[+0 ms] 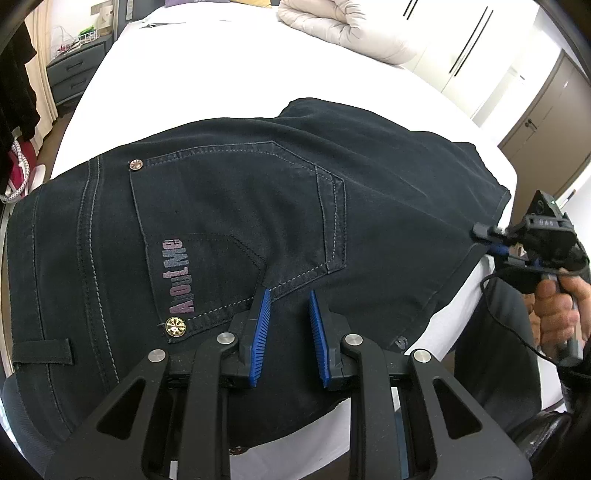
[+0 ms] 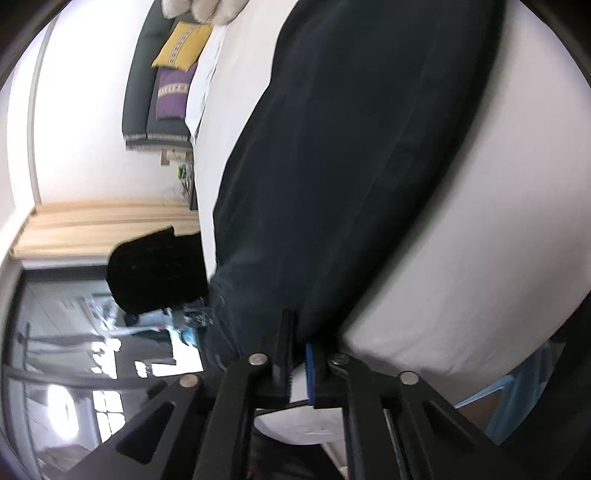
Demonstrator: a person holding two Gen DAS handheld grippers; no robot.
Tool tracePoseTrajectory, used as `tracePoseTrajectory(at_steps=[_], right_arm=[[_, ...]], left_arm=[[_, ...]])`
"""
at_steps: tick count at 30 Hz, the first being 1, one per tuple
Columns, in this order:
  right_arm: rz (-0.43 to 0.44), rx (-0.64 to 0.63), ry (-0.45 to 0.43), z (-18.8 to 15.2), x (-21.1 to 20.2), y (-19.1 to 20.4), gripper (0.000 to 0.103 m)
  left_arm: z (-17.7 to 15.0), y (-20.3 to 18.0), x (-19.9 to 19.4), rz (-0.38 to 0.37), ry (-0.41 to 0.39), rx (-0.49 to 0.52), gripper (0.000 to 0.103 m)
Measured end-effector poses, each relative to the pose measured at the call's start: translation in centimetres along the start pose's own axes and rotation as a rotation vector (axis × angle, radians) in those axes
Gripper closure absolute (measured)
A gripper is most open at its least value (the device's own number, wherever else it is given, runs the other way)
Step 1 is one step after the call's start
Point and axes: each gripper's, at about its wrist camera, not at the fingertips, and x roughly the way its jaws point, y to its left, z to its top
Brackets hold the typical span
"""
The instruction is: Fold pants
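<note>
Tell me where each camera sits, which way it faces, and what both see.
Left wrist: above the left gripper, open, looking down on the dark pants' back pocket; the right gripper and hand show at right.
Right wrist: behind the right gripper, rolled sideways at the bed's edge, clamping the pants' edge.
Shared: pants, white bed, rolled comforter.

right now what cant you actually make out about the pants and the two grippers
- Left wrist view: the waistband of the pants is cut off at the left edge and hidden below by the open left gripper.
- Left wrist view: the right gripper is small at the frame edge; its fingertips merge with the dark cloth.
- Right wrist view: motion blur hides the seams, and the far leg ends run off the top.
</note>
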Motion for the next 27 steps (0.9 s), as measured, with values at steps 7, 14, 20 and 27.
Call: tracePoseTrajectory(at_steps=[7,14,20,27], right_arm=[[0.005,0.01,-0.026,0.2,-1.9,-2.2,0.102],[-0.155,-0.236,-0.098,1.2,-6.4,5.1,0.084],[0.042,-0.424,0.226,2.6,7.0,15.8,0.084],[-0.038,-0.336,0.431,4.8,24.3,14.0,0.085]], left_arm=[[-0.2,0.0,0.0,0.003,-0.001,0.008,0.082],[2.3,-0.1,-2.5,0.019,-0.078,0.003,0.082],[7.3,1.3,-0.5,0.059,-0.122,-0.023,0.082],[5.7,6.1,2.4,0.071,-0.079,-0.099,0.082]])
